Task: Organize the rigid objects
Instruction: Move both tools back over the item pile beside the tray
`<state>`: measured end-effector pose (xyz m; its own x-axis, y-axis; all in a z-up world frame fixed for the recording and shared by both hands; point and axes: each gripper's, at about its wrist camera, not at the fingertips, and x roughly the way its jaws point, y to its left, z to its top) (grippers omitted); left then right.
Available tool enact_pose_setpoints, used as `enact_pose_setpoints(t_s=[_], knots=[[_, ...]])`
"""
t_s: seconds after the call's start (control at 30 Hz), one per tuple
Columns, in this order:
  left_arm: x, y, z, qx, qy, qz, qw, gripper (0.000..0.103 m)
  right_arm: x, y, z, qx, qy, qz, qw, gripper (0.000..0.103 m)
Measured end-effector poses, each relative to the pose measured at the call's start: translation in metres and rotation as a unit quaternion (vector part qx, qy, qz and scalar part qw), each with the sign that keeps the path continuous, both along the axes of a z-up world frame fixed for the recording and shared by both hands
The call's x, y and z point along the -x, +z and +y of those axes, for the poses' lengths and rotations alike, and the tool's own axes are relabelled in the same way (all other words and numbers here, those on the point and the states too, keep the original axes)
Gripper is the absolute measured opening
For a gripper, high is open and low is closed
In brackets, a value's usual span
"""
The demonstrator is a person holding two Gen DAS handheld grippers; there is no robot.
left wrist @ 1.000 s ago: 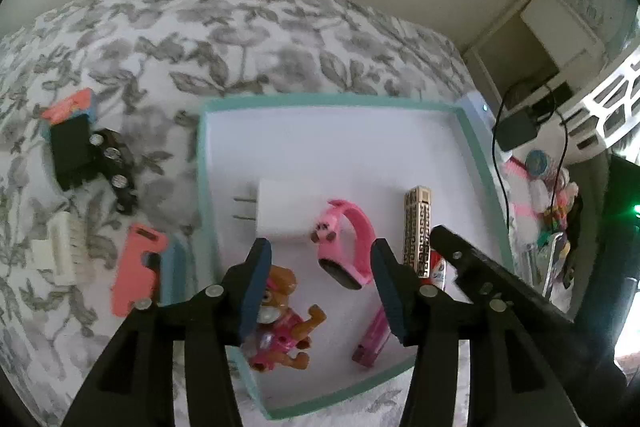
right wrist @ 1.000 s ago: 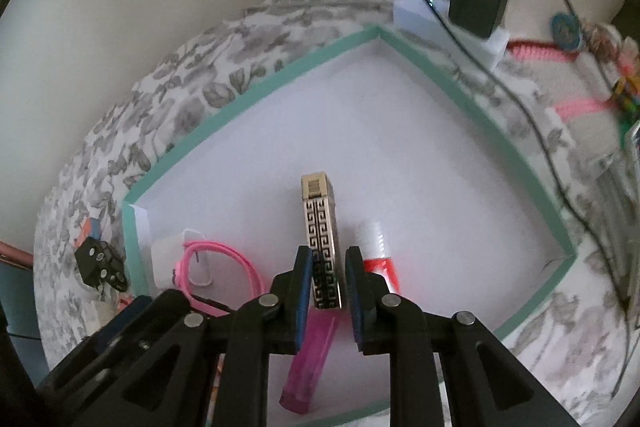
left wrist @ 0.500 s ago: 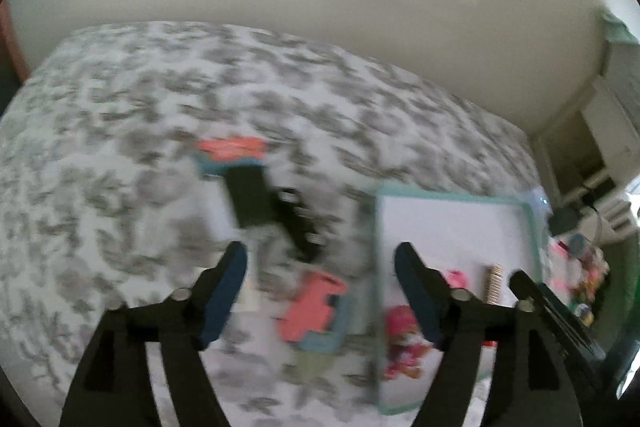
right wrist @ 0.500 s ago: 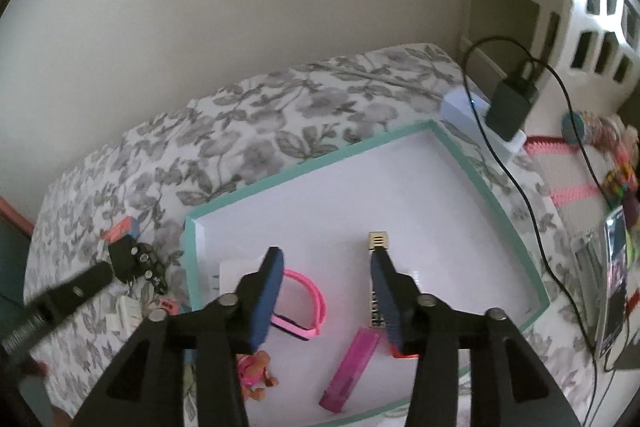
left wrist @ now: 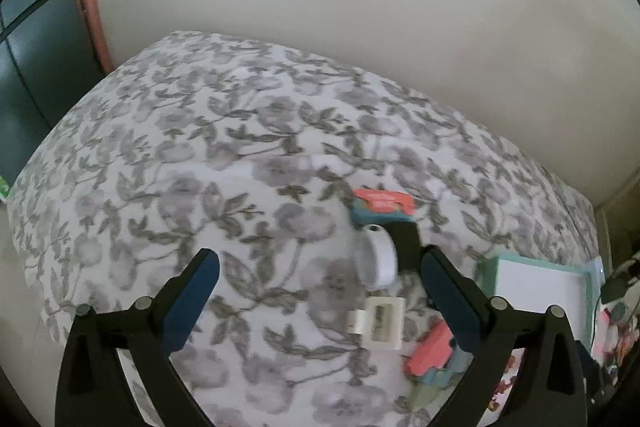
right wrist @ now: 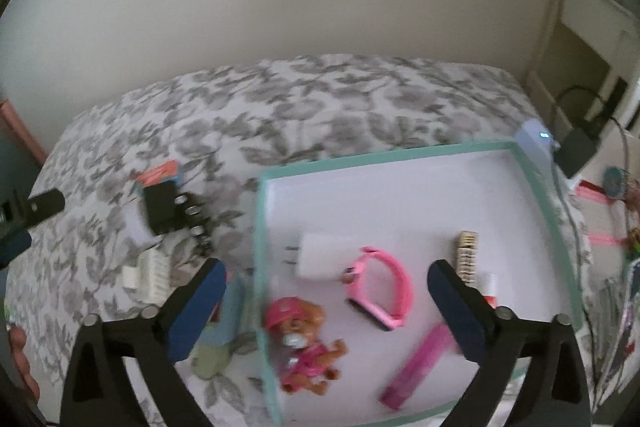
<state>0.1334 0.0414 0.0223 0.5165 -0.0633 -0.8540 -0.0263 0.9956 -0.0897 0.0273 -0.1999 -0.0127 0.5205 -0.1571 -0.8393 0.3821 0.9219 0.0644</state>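
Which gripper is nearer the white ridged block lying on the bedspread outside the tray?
Left. The left gripper hangs over the white ridged block, jaws opening and empty. The right gripper is over the tray, jaws opening and empty.

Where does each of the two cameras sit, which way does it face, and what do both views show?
Left wrist: on the left gripper, facing down at the floral bedspread and white charger; its fingers show, jaws opening, nothing between.
Right wrist: on the right gripper, facing down at the teal tray and pink watch; jaws opening, nothing gripped.
Shared: bedspread, tray, charger.
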Motion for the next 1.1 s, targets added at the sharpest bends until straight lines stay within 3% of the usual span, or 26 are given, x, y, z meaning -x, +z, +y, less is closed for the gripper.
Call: enact_pose_setpoints(t_s=[0.17,0.47,0.6,0.93,1.1], knots=[[-0.001,-0.005,0.017,0.017,0.019,0.011,0.9996,0.101,-0.01,-0.008,0.023,-0.025,0.035,0.001,0.999,0.103],[-0.009,-0.035,0.002,0.007,-0.014,0.079,0.9967,0.101,-0.031,-0.025,0.066,-0.066,0.102,0.003,0.993,0.1],[-0.011,-0.047,-0.002,0.014,-0.019,0.099,0.9948,0.101,-0.036,-0.034,0.072,-0.069,0.107,0.016,0.992,0.086],[-0.014,-0.068,-0.016,0.017,-0.044,0.133,0.99,0.101,-0.048,-0.063,0.076,-0.086,0.086,0.058,0.991,0.08],[-0.015,-0.078,-0.025,0.012,-0.06,0.149,0.987,0.101,-0.053,-0.071,0.08,-0.066,0.086,0.068,0.992,0.076]])
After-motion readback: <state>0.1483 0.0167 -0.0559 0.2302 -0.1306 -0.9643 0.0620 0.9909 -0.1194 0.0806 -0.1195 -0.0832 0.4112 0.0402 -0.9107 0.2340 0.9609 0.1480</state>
